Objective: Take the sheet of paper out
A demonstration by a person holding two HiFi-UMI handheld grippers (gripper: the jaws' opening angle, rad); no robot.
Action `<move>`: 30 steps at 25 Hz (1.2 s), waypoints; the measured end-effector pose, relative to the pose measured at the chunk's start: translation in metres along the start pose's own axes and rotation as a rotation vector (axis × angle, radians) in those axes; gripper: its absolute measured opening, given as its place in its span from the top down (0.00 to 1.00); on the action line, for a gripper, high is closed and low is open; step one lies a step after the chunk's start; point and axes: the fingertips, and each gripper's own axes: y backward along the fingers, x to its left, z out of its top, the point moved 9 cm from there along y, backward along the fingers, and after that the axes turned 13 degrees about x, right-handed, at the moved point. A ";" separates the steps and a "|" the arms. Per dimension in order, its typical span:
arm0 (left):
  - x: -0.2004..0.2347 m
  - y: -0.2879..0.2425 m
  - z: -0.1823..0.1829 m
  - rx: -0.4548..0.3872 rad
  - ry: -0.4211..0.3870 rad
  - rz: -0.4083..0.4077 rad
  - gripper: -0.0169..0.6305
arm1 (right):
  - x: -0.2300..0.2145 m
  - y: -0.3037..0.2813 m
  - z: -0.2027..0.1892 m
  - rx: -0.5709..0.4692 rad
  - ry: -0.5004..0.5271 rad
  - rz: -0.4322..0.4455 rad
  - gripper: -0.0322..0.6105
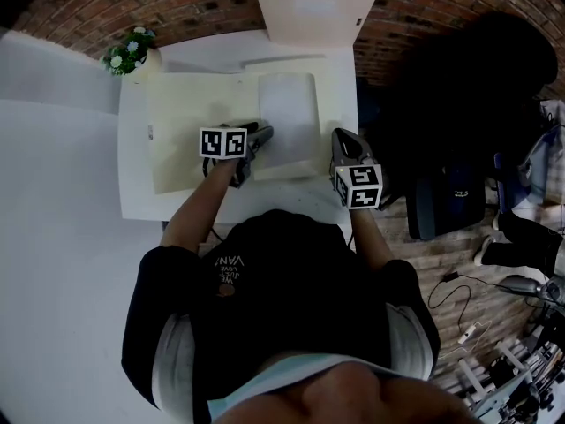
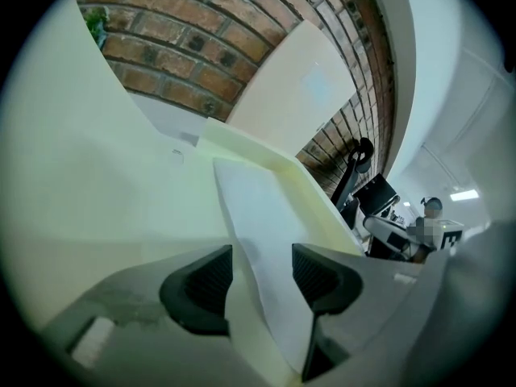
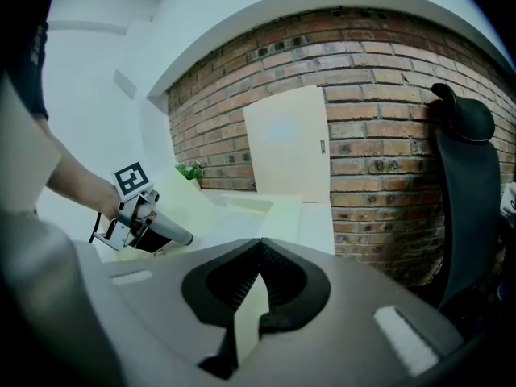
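A cream folder [image 1: 185, 131] lies open on the white table [image 1: 134, 197]. A white sheet of paper [image 1: 287, 117] rests on its right half. My left gripper [image 1: 265, 133] is at the sheet's left edge, pointing down at it. Its jaws are open; the raised edge of the sheet [image 2: 258, 216] runs between the pads [image 2: 201, 285] without being pressed. My right gripper [image 1: 340, 140] sits at the folder's right edge and is shut on a thin cream flap of the folder [image 3: 248, 317]. The left gripper [image 3: 181, 239] also shows in the right gripper view.
A small potted plant [image 1: 132, 53] stands at the table's far left corner. A pale board [image 1: 313, 5] leans on the brick wall behind the table. A dark chair [image 1: 450, 201] and cables are on the floor to the right.
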 end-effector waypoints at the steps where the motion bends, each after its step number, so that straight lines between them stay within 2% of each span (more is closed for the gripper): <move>1: 0.000 -0.001 0.001 0.005 0.005 -0.003 0.63 | 0.000 0.000 0.000 0.002 0.001 0.001 0.96; 13: 0.006 -0.004 0.003 0.018 0.128 -0.077 0.63 | -0.002 -0.003 -0.002 -0.003 -0.007 0.008 0.96; 18: 0.007 -0.005 0.003 0.016 0.157 -0.097 0.63 | -0.005 -0.003 -0.002 -0.007 -0.007 0.005 0.96; 27: 0.007 -0.010 -0.002 -0.004 0.265 -0.193 0.63 | -0.005 -0.002 -0.001 -0.010 -0.007 0.011 0.96; 30: 0.009 -0.011 -0.006 0.019 0.266 -0.182 0.71 | -0.004 -0.003 -0.002 -0.008 -0.006 0.011 0.96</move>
